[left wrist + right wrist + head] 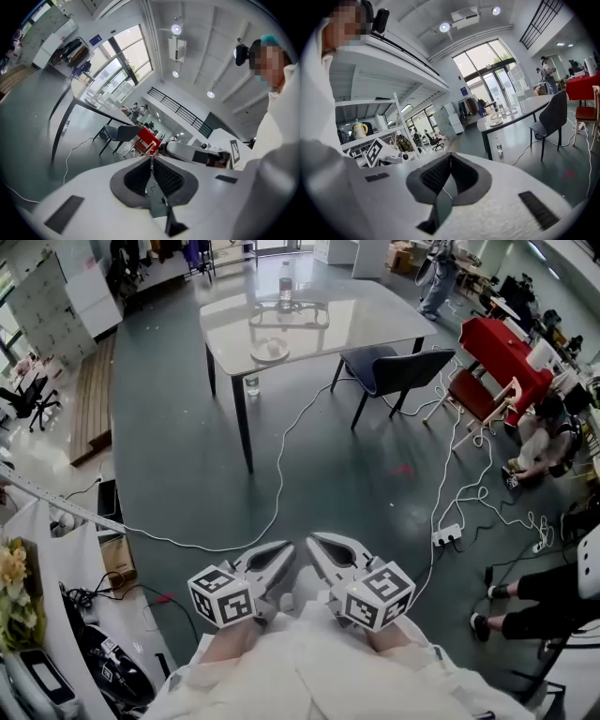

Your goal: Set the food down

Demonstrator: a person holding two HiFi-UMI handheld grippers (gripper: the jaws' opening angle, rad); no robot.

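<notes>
While holding the left gripper (281, 552) and the right gripper (319, 547) side by side near the body, each with jaws pressed together on nothing, risks losing track of the food: none in either grip, possibly on the round white plate (270, 351) on the far glossy white table (375, 310). Could trip on the loose white cable (280, 474) crossing the dark floor between, or bump the clear plastic bottle (285, 282).
</notes>
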